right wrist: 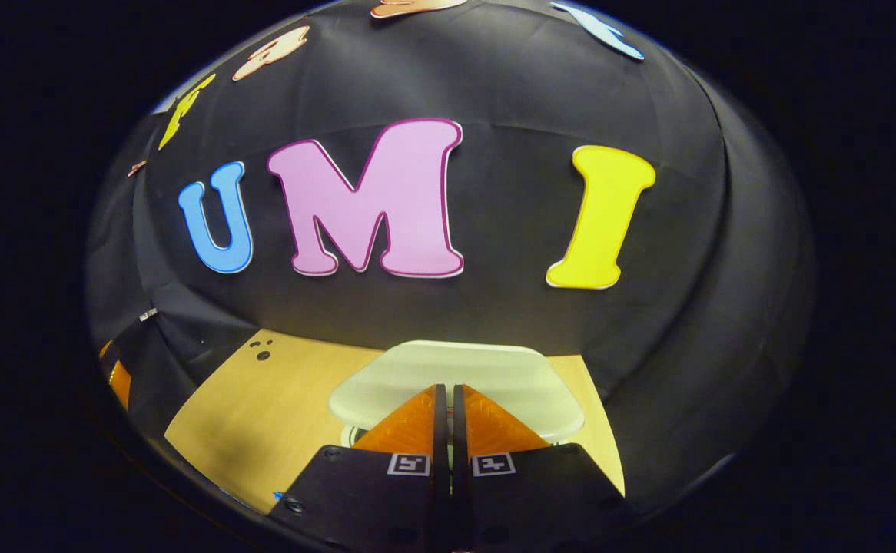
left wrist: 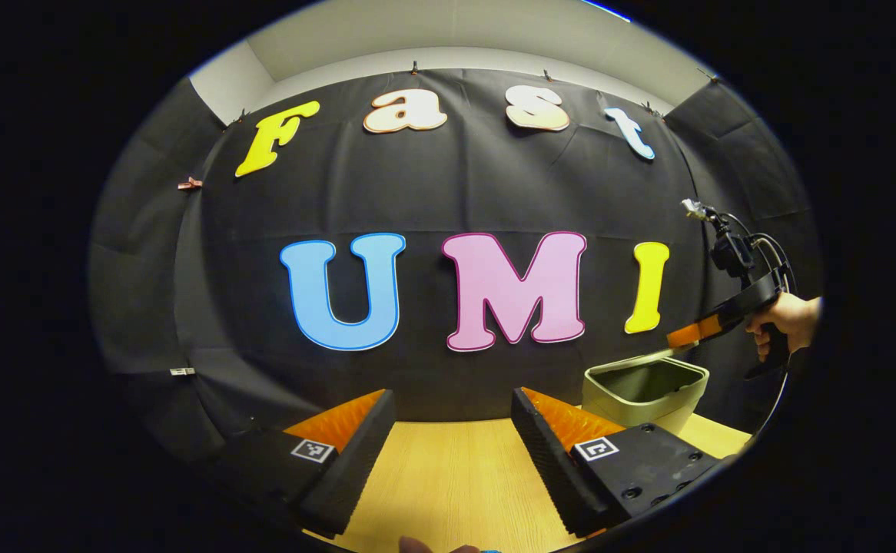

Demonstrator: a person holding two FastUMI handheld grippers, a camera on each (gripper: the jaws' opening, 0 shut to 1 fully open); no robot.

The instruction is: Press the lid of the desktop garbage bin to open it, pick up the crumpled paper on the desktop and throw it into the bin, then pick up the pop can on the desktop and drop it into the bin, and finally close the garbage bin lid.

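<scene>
Bin [left wrist: 645, 395] stands at lower right of the left gripper view, on the table [left wrist: 448, 476] near the back cloth; its top looks open there, dark inside visible. In the right gripper view the pale lid [right wrist: 459, 380] sits low centre, just ahead of the right gripper [right wrist: 445, 403], whose fingers are pressed together with nothing between them; tips lie at or on the lid's near edge, contact not certain. Judgement: bin is light, stiff plastic with a smooth, slippery lid; press it with closed tips near the edge rather than grasp it, gently, since the bin may slide on the table. Left gripper [left wrist: 454, 430] spread wide, empty, low centre over bare table. The right gripper, held by a hand [left wrist: 790, 321], is also seen at right of that view, tip reaching toward the bin rim. Crumpled paper and can not made out; whether the lid is hinged up or closing is unclear. Bin's contents hidden.
</scene>
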